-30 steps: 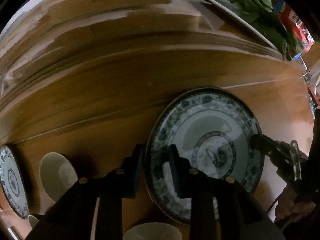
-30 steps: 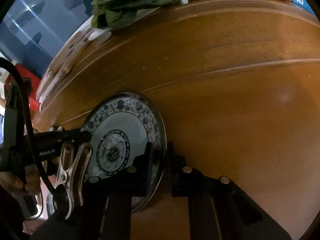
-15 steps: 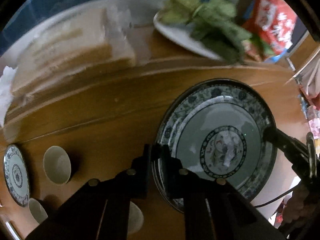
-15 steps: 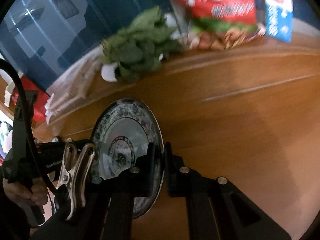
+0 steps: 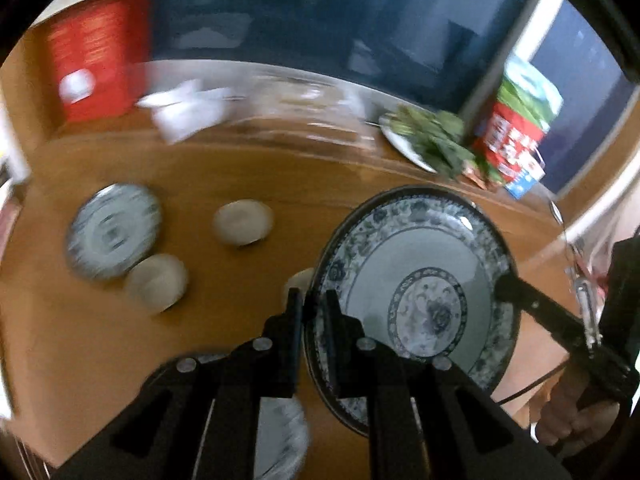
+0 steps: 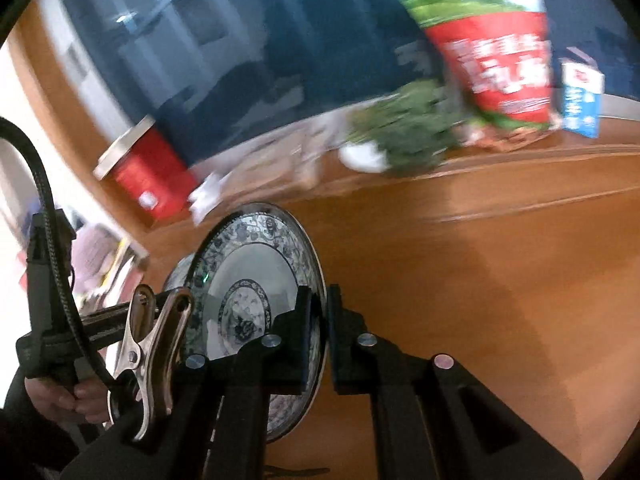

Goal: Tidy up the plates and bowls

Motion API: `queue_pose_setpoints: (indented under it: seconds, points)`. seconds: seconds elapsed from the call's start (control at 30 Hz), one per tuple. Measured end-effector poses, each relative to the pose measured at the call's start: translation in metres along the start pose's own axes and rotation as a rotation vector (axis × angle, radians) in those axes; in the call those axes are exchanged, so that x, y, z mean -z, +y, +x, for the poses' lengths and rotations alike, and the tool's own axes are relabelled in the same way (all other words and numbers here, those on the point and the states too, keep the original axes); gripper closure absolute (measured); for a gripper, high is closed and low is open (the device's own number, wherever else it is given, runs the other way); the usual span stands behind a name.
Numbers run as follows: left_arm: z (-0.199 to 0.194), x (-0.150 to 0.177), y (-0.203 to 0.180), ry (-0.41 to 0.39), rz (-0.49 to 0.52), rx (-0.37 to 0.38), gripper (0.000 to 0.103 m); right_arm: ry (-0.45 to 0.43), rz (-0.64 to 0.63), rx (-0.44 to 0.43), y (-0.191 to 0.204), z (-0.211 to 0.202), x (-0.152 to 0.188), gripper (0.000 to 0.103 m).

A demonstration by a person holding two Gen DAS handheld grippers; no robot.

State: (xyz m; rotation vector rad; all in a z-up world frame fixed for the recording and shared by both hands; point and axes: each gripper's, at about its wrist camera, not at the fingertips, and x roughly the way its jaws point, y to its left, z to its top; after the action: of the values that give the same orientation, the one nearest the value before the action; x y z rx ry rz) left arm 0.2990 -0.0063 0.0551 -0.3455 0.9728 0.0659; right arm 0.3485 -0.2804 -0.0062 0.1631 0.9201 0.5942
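Large blue-and-white patterned plate point(image 5: 420, 304) tilted, off the table point(image 5: 224, 176), pinched at opposite rims. Smaller matching plate point(image 5: 114, 236) flat on the table, far left. Two pale bowls point(image 5: 243, 222) point(image 5: 157, 283) just beside it, apart from each other. A third bowl point(image 5: 299, 280) mostly hidden behind the large plate's rim. Another patterned plate point(image 5: 280, 436) below, blurred.

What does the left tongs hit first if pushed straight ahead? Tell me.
The left tongs, shut on the big plate, point over the table. Nearest ahead seems the pale bowl just past the tips, partly hidden; depth is unclear.
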Motion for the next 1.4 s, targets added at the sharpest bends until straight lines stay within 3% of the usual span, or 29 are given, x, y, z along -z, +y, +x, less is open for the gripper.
queue_pose_setpoints:
  seconds: [0.2,0.3,0.43,0.57,0.93,1.17,1.27,1.4]
  points:
    - [-0.035,0.04,0.077,0.021,-0.154,-0.111,0.093,0.135,-0.097,-0.118,0.068,0.055,0.031,0.093]
    - [-0.039,0.059,0.102,0.051,-0.165,-0.164,0.093,0.18,-0.118,-0.15,0.092,0.076,0.046,0.093]
    - [-0.028,0.078,0.118,0.103,-0.158,-0.203,0.093,0.237,-0.142,-0.157,0.107,0.097,0.063,0.093]
    - [-0.016,0.088,0.129,0.144,-0.171,-0.182,0.093,0.312,-0.105,-0.159,0.101,0.123,0.075,0.093]
    - [0.024,0.101,0.123,0.255,-0.123,-0.197,0.093,0.414,-0.161,-0.108,0.087,0.148,0.088,0.091]
    - [0.029,0.099,0.107,0.262,-0.033,-0.26,0.093,0.445,-0.225,-0.069,0.091,0.154,0.088,0.086]
    - [0.021,0.097,0.094,0.221,0.03,-0.274,0.09,0.468,-0.275,-0.053,0.098,0.158,0.091,0.083]
    - [0.005,0.093,0.076,0.141,0.124,-0.331,0.063,0.471,-0.308,-0.048,0.104,0.157,0.089,0.081]
